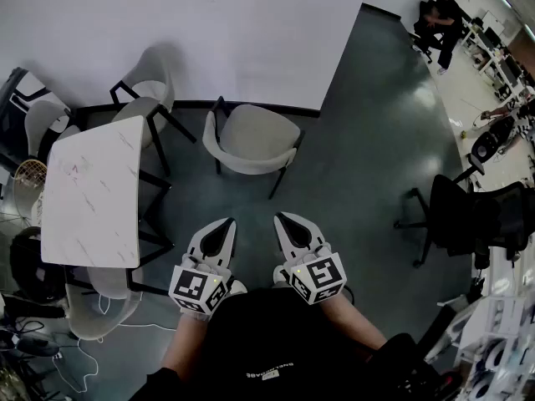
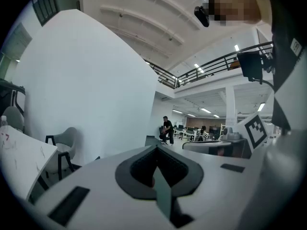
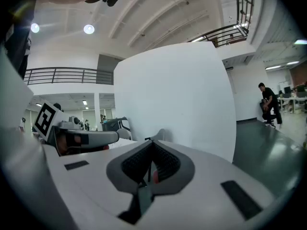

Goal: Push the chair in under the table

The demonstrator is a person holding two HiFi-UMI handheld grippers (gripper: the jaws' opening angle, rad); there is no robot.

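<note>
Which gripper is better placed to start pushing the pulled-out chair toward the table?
Right, probably: the right gripper sits nearer the grey chair's side away from the white table; the left gripper faces its table side.

table [image 1: 92,192]: white marbled rectangular top, dark frame. chair [image 1: 251,139]: grey shell, black legs, upright, stood apart from table, off its far right corner.

Seat of the near chair [image 1: 96,312] largely hidden under the table [image 1: 92,190], only its back showing

Dim, bright ceiling lights, floor glare, fisheye-warped edges.
</note>
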